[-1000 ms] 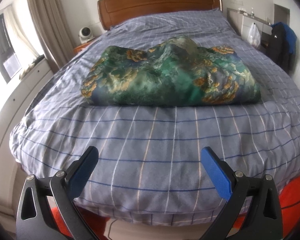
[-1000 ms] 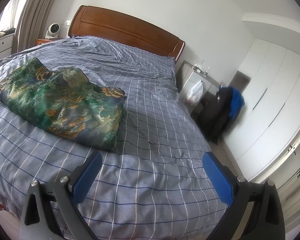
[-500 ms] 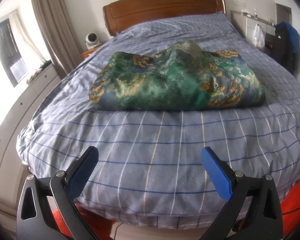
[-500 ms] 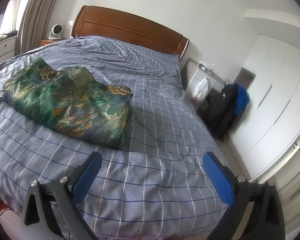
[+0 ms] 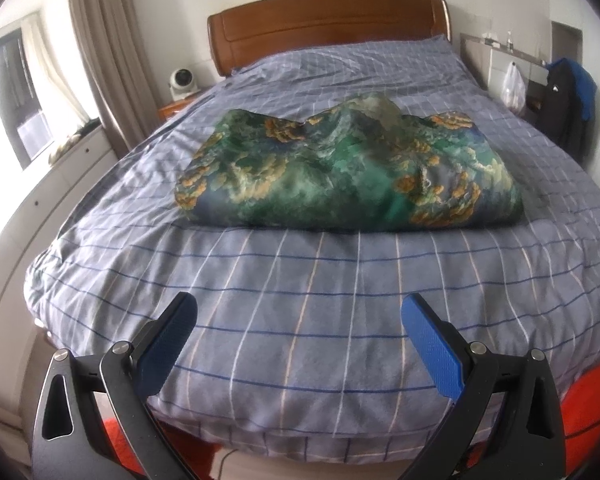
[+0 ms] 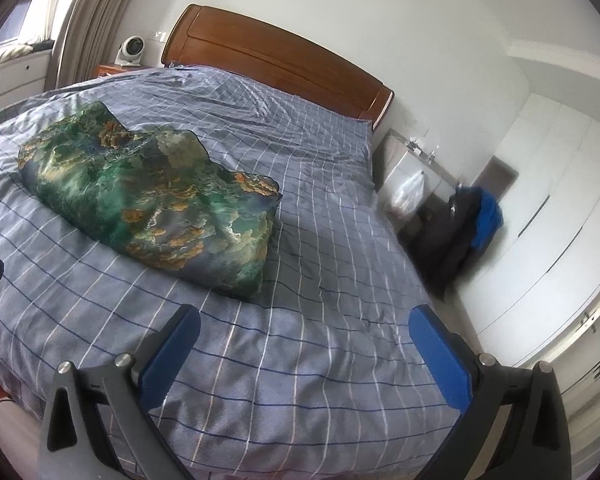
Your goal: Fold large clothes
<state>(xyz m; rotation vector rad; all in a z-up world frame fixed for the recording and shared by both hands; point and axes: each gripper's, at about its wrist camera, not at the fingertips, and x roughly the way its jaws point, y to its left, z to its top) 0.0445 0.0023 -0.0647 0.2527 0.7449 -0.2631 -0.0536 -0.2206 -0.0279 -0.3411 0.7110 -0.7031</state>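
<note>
1. The folded garment point(image 5: 348, 172) lies in the middle of the bed point(image 5: 300, 300), on the blue checked cover and well apart from both tools. It is a thick bundle with a rounded front fold; its top is humped and uneven, with a peak near the centre.
2. The left hand-held gripper point(image 5: 298, 330) hangs over the foot of the bed with its blue pads spread wide and nothing between them. The right hand-held gripper point(image 6: 304, 338) is likewise spread and empty, nearer the bed's right edge.
3. The cloth looks smooth and slightly glossy, printed in green, teal and orange. Such fabric probably slides on itself, so a pinch on the top layer alone could peel the fold open.
4. The uneven hump suggests layers stacked loosely. Pressing or lifting from one end may tip the bundle and spill it sideways.
5. The bed cover is soft and wrinkled. A low grab could catch the cover along with the garment and drag both.
6. The ribbed pads should grip well, but a thick bundle may exceed what they can close on.
</note>
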